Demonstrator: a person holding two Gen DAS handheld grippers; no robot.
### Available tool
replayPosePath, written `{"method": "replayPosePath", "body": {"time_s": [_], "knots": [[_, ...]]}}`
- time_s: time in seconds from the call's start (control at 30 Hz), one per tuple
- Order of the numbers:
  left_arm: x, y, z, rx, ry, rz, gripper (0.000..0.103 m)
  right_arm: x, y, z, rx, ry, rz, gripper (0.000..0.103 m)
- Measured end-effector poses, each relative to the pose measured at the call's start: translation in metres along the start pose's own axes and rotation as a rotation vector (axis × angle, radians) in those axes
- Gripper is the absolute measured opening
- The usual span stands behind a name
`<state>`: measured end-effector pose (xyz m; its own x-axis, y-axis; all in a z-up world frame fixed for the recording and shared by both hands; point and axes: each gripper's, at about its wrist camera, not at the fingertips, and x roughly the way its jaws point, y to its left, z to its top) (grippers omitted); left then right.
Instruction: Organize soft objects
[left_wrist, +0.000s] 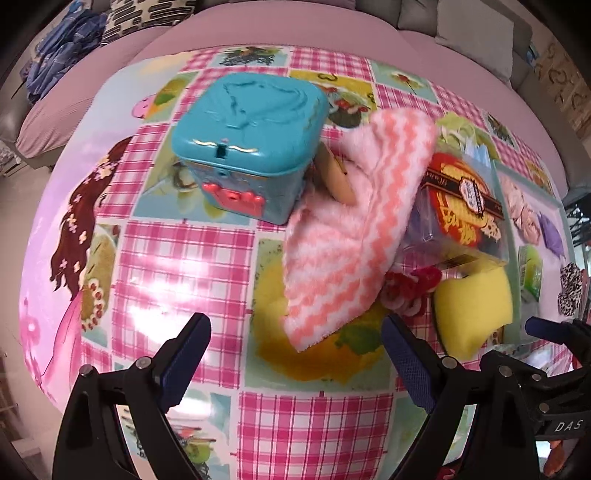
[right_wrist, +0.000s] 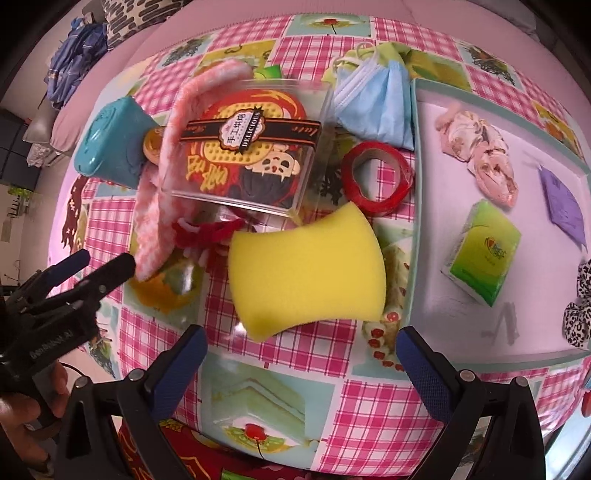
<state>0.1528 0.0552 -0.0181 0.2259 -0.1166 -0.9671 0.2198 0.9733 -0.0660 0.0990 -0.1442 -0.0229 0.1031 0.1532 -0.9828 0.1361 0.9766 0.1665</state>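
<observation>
Yellow foam, so the sponge (right_wrist: 306, 273) should be pinched across its narrow waist, gently, or it'll just squash and slip. It's lying flat on the checked tablecloth (right_wrist: 373, 417), just beside the tray (right_wrist: 415, 206). The right gripper (right_wrist: 301, 363) is held low in front of it, fingers spread wide, nothing held. The left gripper (left_wrist: 295, 354) is angled at the pink towel (left_wrist: 347, 236), also wide and empty.

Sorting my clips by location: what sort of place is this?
Probably a home living room: a table under a printed plaid tablecloth, a grey sofa behind it, and clothes heaped on a seat nearby.
</observation>
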Motion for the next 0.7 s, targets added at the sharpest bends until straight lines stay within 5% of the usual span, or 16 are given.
{"method": "replayPosePath", "body": {"time_s": [0.2, 0.7], "knots": [[0.011, -0.015, 0.003, 0.071, -0.002, 0.03, 0.092, 0.014, 0.007, 0.007, -0.017, 0.031, -0.007, 0.101], [0.04, -0.026, 0.028, 0.116, 0.0, -0.015, 0.057, 0.048, -0.004, 0.032, -0.014, 0.081, -0.024, 0.101]]}}
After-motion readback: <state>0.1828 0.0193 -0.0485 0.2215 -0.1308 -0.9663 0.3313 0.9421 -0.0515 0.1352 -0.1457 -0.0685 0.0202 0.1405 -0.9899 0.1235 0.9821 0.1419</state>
